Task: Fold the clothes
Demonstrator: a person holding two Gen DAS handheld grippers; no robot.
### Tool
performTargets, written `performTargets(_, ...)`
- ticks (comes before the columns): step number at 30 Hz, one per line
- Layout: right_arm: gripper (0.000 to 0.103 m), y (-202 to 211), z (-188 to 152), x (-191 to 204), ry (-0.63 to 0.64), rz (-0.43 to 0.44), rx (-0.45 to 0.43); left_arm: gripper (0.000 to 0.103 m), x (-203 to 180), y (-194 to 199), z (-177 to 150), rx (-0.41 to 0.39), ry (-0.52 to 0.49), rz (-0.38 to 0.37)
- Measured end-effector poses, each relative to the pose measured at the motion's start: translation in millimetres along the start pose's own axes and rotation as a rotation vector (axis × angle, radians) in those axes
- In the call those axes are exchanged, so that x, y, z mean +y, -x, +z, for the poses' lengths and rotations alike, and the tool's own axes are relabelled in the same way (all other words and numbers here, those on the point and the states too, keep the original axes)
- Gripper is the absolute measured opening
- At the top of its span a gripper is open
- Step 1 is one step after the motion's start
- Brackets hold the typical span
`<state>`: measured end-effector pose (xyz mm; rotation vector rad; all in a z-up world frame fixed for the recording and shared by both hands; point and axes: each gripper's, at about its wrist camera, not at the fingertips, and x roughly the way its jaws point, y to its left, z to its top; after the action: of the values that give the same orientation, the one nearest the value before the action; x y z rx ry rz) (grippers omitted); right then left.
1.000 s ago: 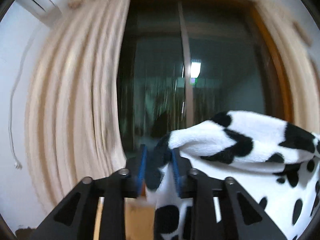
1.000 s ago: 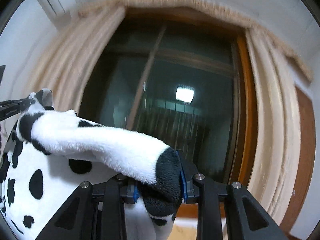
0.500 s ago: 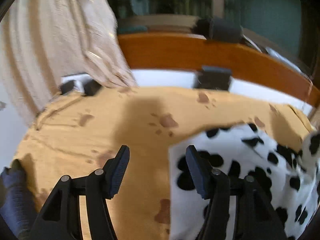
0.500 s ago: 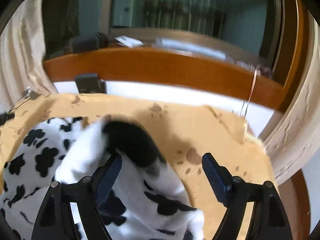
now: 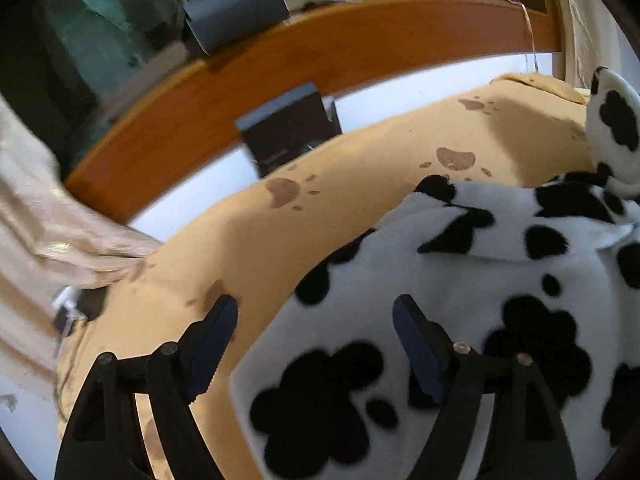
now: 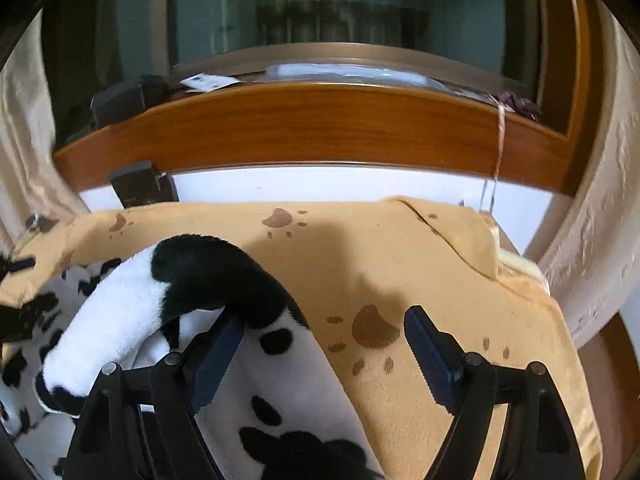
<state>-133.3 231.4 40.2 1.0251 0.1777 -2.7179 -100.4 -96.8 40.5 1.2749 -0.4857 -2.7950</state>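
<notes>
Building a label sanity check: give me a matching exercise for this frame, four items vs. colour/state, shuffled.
Column 1:
1. cow-print garment
2. blanket
3. left gripper
4. window ledge

Column 2:
A. orange-brown wood
B. jaws open, holding nothing
C. white fleece with black spots
D. tan with brown paw prints

Pairs: 1-C, 2-D, 3-B, 4-A. The right gripper also has its jaws open, over the edge of the garment.
</notes>
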Motion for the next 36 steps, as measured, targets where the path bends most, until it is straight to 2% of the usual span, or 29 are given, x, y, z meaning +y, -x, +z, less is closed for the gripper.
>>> performTargets(5,0.084,-12.9,2.6,0.7,0.011,0.051,0.010,0.083,23.7,-36.2,12.8,0.060,0.077,-0.241)
performTargets(7,0.084,-19.2,2.1,-0.4,0.006,0.090,0.027,0.084,23.9,-42.5,14.1,0.073,0.056,-0.287)
performTargets(9,0.084,-25.6,1.6,-1.4,0.002,0.130,0.043,0.089,25.0,-49.2,16.7,0.087,0.029,-0.330)
performTargets(14,0.084,-41.5,0.4,-4.1,-0.008,0.229,0.085,0.098,34.4,-63.5,16.1,0.124,0.082,-0.405)
performTargets(16,0.084,-47.9,0.0,-5.1,-0.013,0.268,0.101,0.097,29.3,-61.5,13.1,0.111,0.065,-0.389)
performTargets(17,0.080,-51.1,-0.3,-5.6,-0.015,0.288,0.110,0.092,27.3,-58.0,11.3,0.096,0.072,-0.392)
performTargets(18,0.057,-54.3,-0.5,-6.2,-0.017,0.308,0.118,0.074,25.4,-54.3,9.5,0.082,0.079,-0.394)
performTargets(19,0.040,-55.8,-0.9,-6.7,-0.022,0.323,0.122,0.053,25.0,-48.8,7.5,0.069,0.097,-0.389)
performTargets(20,0.016,-52.9,-1.7,-7.1,-0.034,0.324,0.113,0.014,24.9,-43.2,5.5,0.056,0.116,-0.384)
performTargets(21,0.015,-49.9,-2.6,-7.4,-0.047,0.325,0.104,0.010,29.8,-35.0,1.4,0.038,0.167,-0.382)
performTargets(23,0.014,-42.0,-3.4,-8.2,-0.070,0.324,0.080,0.007,39.7,-18.4,-6.7,0.002,0.269,-0.378)
performTargets(24,0.013,-31.6,-1.0,-8.7,-0.076,0.311,0.047,0.007,45.3,-5.2,-10.2,-0.040,0.296,-0.360)
performTargets(27,0.013,7.8,10.6,-8.1,-0.074,0.240,-0.079,0.007,75.2,46.6,-15.1,-0.203,0.420,-0.311)
performTargets(32,0.013,76.4,34.9,9.8,-0.065,0.085,-0.316,0.006,121.3,137.4,-9.7,-0.479,0.581,-0.146)
performTargets(34,0.013,90.5,43.9,20.3,-0.066,0.021,-0.392,0.007,134.3,161.3,-3.1,-0.537,0.617,-0.078)
performTargets(36,0.018,86.0,57.5,33.7,-0.045,-0.026,-0.399,0.007,139.9,168.1,7.7,-0.517,0.632,0.050)
